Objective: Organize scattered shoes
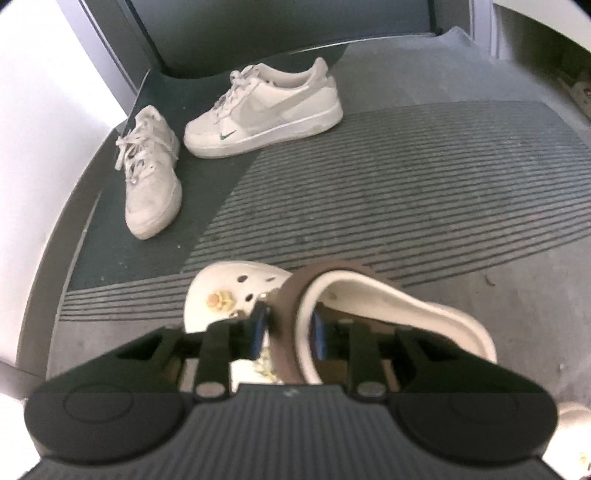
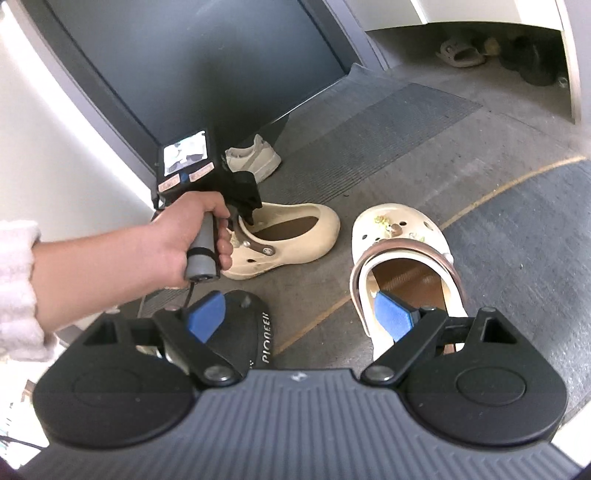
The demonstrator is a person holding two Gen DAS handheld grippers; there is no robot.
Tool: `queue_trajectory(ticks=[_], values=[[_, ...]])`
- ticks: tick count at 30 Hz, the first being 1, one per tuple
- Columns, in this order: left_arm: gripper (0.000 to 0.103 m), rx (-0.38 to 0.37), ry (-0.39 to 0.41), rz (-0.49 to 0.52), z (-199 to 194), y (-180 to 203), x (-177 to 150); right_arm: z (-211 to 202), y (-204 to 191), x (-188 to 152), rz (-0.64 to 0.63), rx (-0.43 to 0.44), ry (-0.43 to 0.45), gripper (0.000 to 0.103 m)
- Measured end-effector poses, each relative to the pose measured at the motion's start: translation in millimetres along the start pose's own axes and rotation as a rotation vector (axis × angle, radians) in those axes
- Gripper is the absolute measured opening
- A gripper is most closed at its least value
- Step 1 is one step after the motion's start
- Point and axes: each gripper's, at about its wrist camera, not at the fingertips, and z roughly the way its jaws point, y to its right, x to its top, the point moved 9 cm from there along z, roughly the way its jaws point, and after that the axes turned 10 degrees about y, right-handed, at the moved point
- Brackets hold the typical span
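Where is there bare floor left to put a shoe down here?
The striped mat is bare between the white sneakers and the clog at the left tool. The dark floor right of the charm-studded clog is also free. It is crowded near the right tool, among both clogs and the black shoe.

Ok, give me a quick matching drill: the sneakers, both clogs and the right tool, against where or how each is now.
1 sneakers
2 cream clog
3 white clog
4 right tool

a open, empty
b at the left tool
c by the door
d just ahead of the right tool

Pairs: 1c, 2b, 3d, 4a
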Motion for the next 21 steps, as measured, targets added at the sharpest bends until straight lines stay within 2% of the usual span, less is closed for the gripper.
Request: queue_trajectory(ticks=[1,4,6,9,12,13,17,21], values=[[0.055,-0.01,0.004,-0.007,-1,-1,1,0,1,-1,0.003,-0.006,-0.005,0.09],[0.078,-0.039,0.033,-0.014,-11,-9,4,-4,0,-2,-0.002,-0.002,0.002,0.09],[0.08,-0.072,0.063,-0.02,-24,-19,6,-9,-4,-1,-0.024,0.002,0.014,0.09],[0.081,-0.175,0.112,-0.06,-55,-42,7,-13,-10,-2,-0.06,0.013,0.025,0.09],[0.092,-0.252,0.158,-0.122,-97,-77,0,-17,-21,-3,-0.104,0.035,0.035,0.09],[0.097,-0.262,0.173,-0.133,-106,-86,-2,-19,-25,-4,-0.122,0.045,0.037,0.09],[0.098,-0.249,0.241,-0.123,-161,-136,-31,-22,-44,-5,-0.234,0.091,0.055,0.09],[0.1,-0.258,0.261,-0.128,-191,-165,-68,-15,-80,1,-0.506,0.215,0.085,0.09]])
